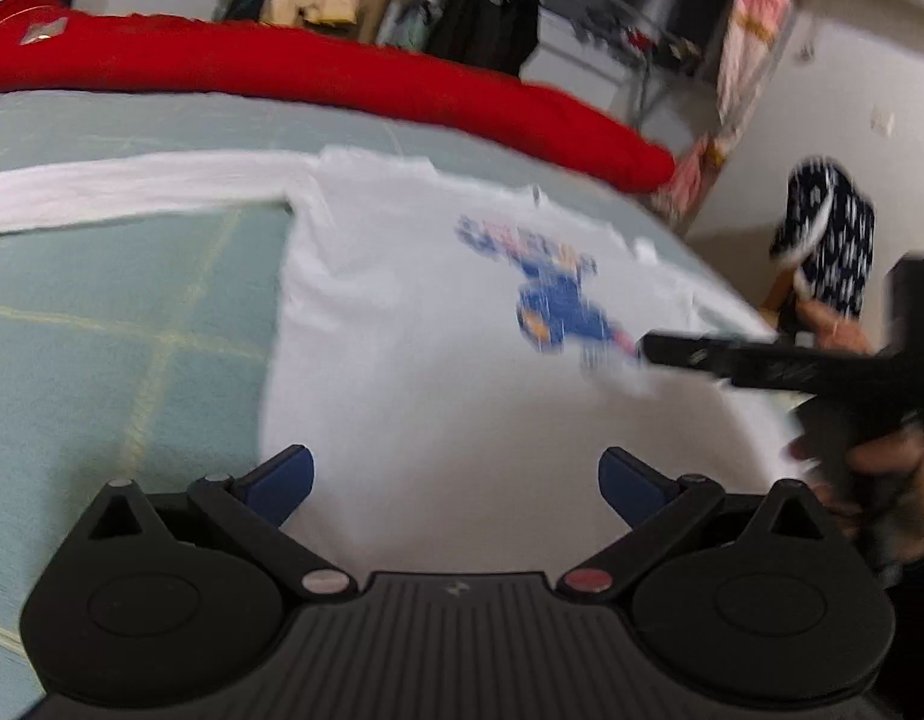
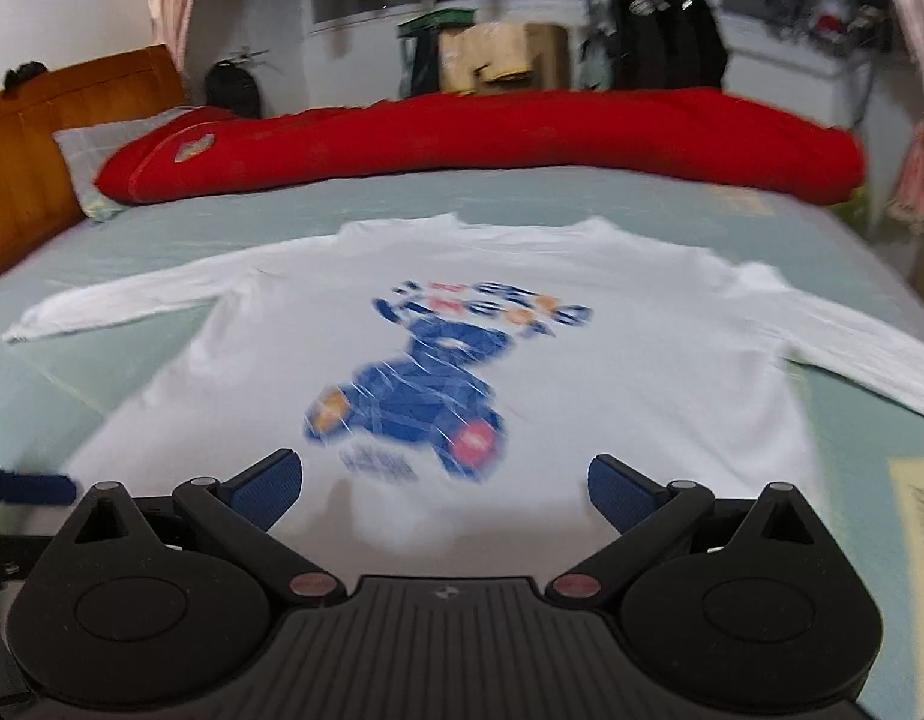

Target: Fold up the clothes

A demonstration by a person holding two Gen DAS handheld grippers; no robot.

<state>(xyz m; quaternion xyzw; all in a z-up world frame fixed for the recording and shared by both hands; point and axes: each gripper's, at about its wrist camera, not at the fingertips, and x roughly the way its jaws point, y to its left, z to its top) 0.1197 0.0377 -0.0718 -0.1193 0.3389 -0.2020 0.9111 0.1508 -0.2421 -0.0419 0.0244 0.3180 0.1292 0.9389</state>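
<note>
Jaws on both your grippers stand wide apart w/ nothing between them. Your left gripper hangs over the near hem of the white long-sleeve shirt, blue pads either side of bare white cloth; whether it touches, can't tell. Your right gripper hangs over the same near hem, just below the blue print on the shirt's front. In the left wrist view you see the right gripper from the side, its dark fingers reaching over the shirt's right edge, w/ your hand round the grip. Shirt lies flat, print up, mid-bed on the pale green sheet, sleeves spread toward the left and right edges of the bed. Red duvet runs along the far edge; wooden headboard and pillow at the far left corner. Both views are motion-blurred.
</note>
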